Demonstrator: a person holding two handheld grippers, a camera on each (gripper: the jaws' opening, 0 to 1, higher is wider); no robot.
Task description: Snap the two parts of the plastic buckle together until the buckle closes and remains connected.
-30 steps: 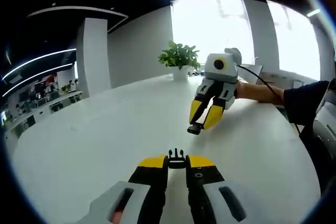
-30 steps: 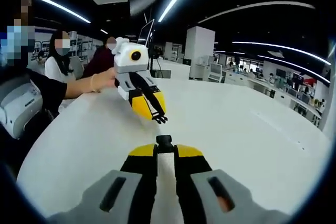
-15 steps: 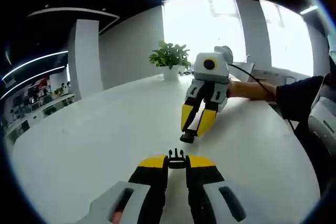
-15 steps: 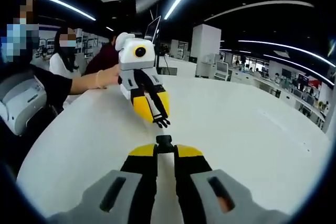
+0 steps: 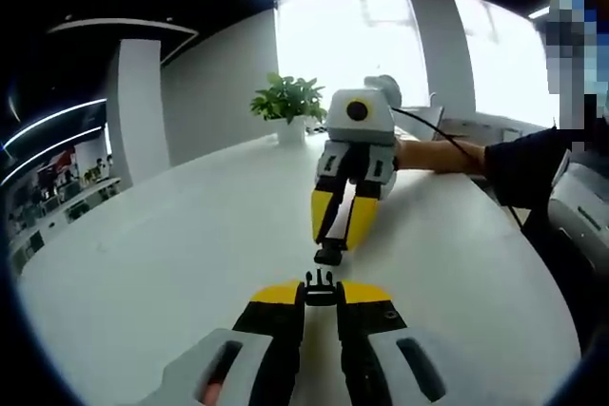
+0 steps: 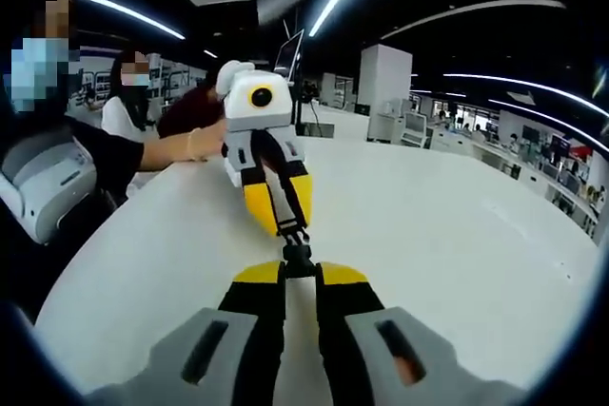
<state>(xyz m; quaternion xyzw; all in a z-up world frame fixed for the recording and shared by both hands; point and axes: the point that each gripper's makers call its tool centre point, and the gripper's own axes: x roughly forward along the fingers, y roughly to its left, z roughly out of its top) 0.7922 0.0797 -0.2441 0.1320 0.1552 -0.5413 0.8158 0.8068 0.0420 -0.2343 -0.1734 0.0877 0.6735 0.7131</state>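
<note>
The left hand-held gripper point(image 5: 321, 294) was closed on the pronged buckle half point(image 5: 320, 283), prongs pointing forward out of its yellow tips. The right hand-held gripper point(image 6: 299, 271) was clamped on the socket buckle half point(image 6: 297, 257), held the same way at its tips. Both were held over the white bench point(image 5: 171, 263).

In the left gripper view, the right hand-held gripper point(image 5: 330, 240) was seen tips-down, its socket half point(image 5: 328, 256) just beyond the prongs, nearly in line. In the right gripper view, the left hand-held gripper point(image 6: 288, 222) was seen with its pronged half point(image 6: 294, 234) at the mouth of the socket; whether the two halves touched could not be told.

A potted plant point(image 5: 286, 106) was noted at the bench's far edge. Seated people point(image 6: 143, 106) were noted beyond the bench.
</note>
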